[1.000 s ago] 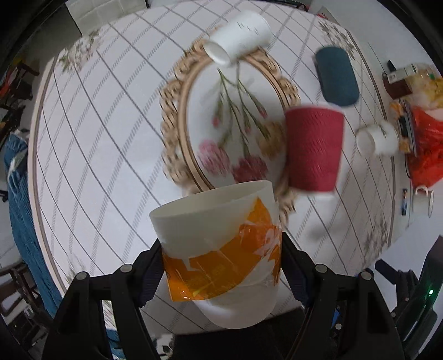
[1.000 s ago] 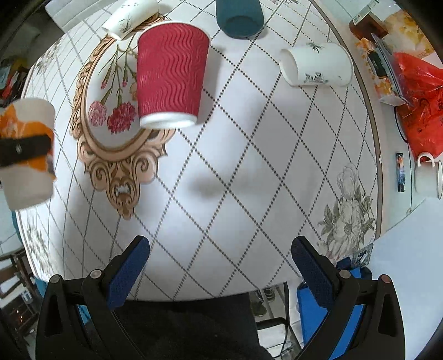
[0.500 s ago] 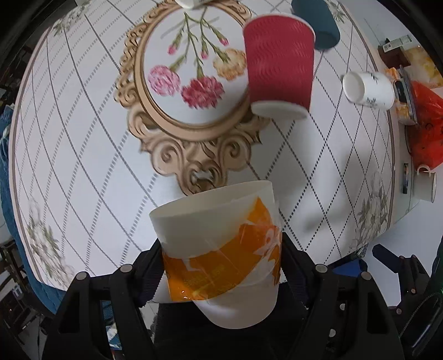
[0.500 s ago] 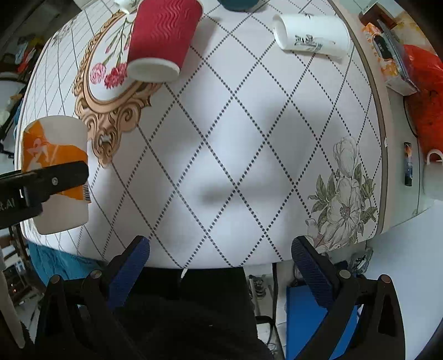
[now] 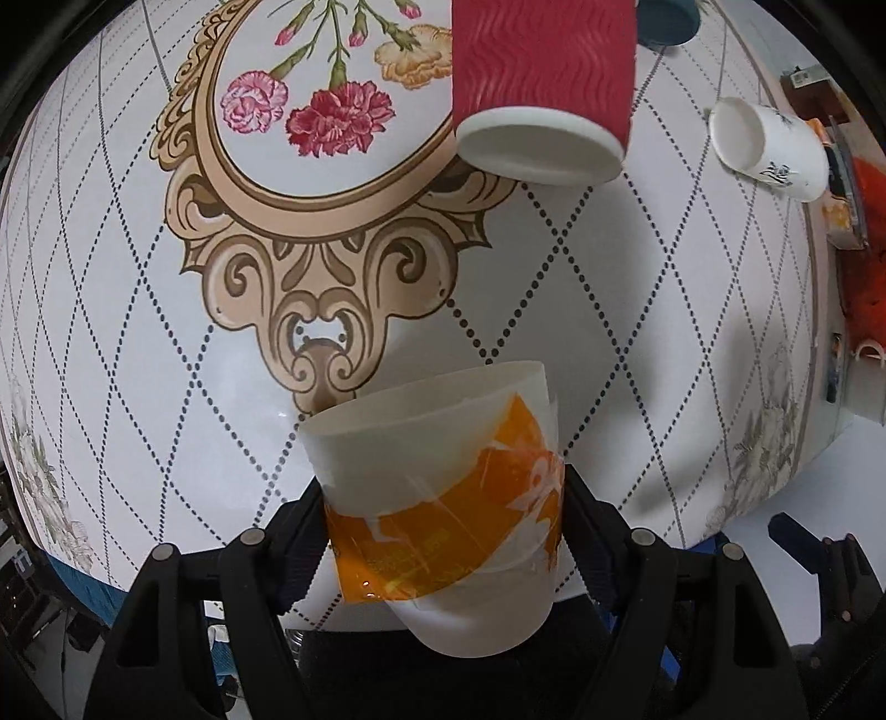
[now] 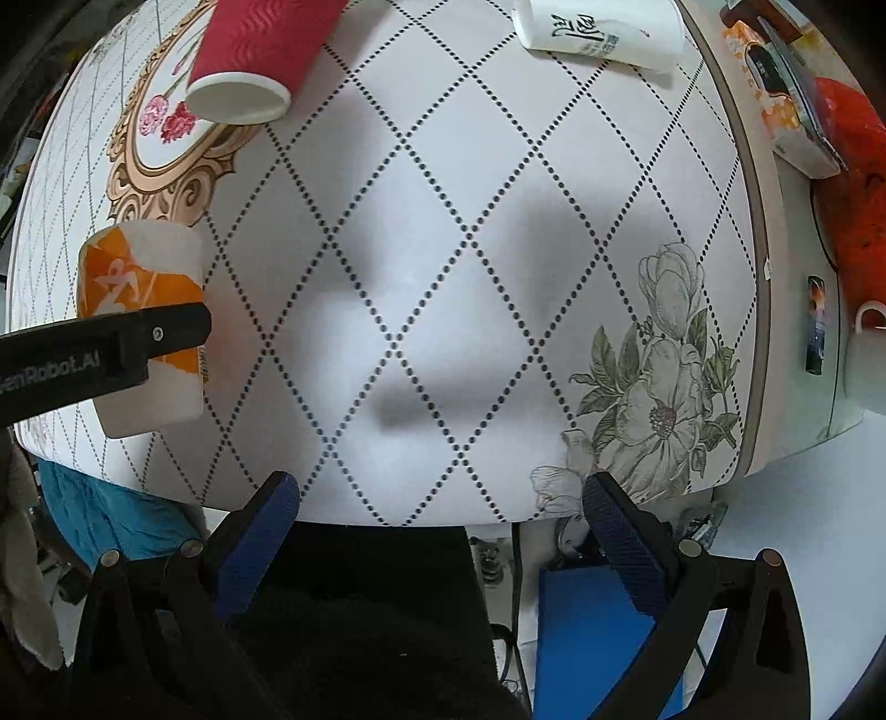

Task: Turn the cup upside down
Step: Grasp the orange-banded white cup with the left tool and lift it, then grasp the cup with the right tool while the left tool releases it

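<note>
My left gripper (image 5: pixel 443 531) is shut on a white paper cup with an orange band (image 5: pixel 443 498). The cup is held above the near edge of the table, and the end facing away from me looks closed. The same cup (image 6: pixel 144 293) shows at the left of the right wrist view, clamped by a left finger (image 6: pixel 111 349). My right gripper (image 6: pixel 440 515) is open and empty over the table's near edge.
A red ribbed paper cup (image 5: pixel 542 83) stands upside down beside the floral oval print (image 5: pixel 332 99); it also shows in the right wrist view (image 6: pixel 255 50). A white printed cup (image 5: pixel 769 149) lies on its side at right. A teal cup (image 5: pixel 664 22) is at the back. Clutter lines the right edge.
Both grippers have come down closer to the table's near edge. The left gripper still holds the orange-banded cup. The red cup has not moved on the table.
</note>
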